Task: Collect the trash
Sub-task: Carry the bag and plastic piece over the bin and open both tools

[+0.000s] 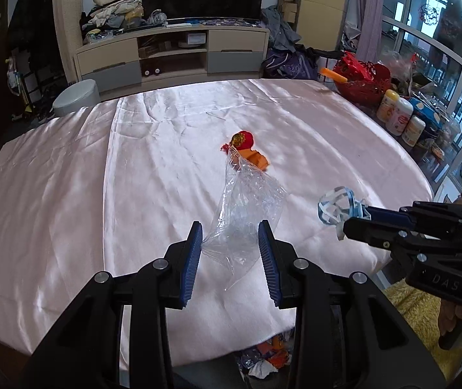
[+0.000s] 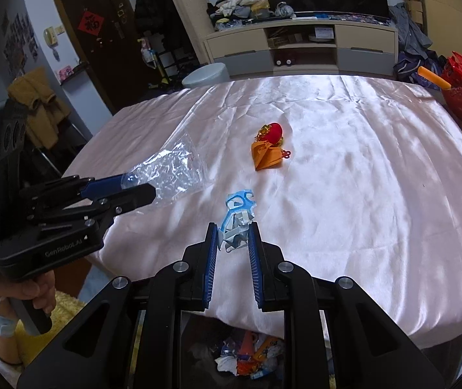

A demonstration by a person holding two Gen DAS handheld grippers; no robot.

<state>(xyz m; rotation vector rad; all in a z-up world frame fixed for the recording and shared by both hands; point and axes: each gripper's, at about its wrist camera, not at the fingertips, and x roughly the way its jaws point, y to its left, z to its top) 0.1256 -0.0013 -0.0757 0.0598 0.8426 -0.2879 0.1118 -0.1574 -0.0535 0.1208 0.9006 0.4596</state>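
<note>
A crumpled clear plastic bag (image 1: 244,207) is pinched at its near end between the pads of the left hand-held gripper (image 1: 231,243) and hangs lifted above the pink satin cloth of the table (image 1: 69,194), presumably so that it can be carried to the bin (image 2: 247,353) seen below the table's near edge, already holding wrappers. The right hand-held gripper (image 2: 232,236) is pressed together on a scrap of blue and white plastic (image 2: 239,207), held clear of the cloth in the same way. A red ornament (image 2: 271,131) and an orange folded paper (image 2: 268,155) are left on the table, touching. "GenRobot.AI" is read on the left gripper's body, and "DAS" on the right's.
</note>
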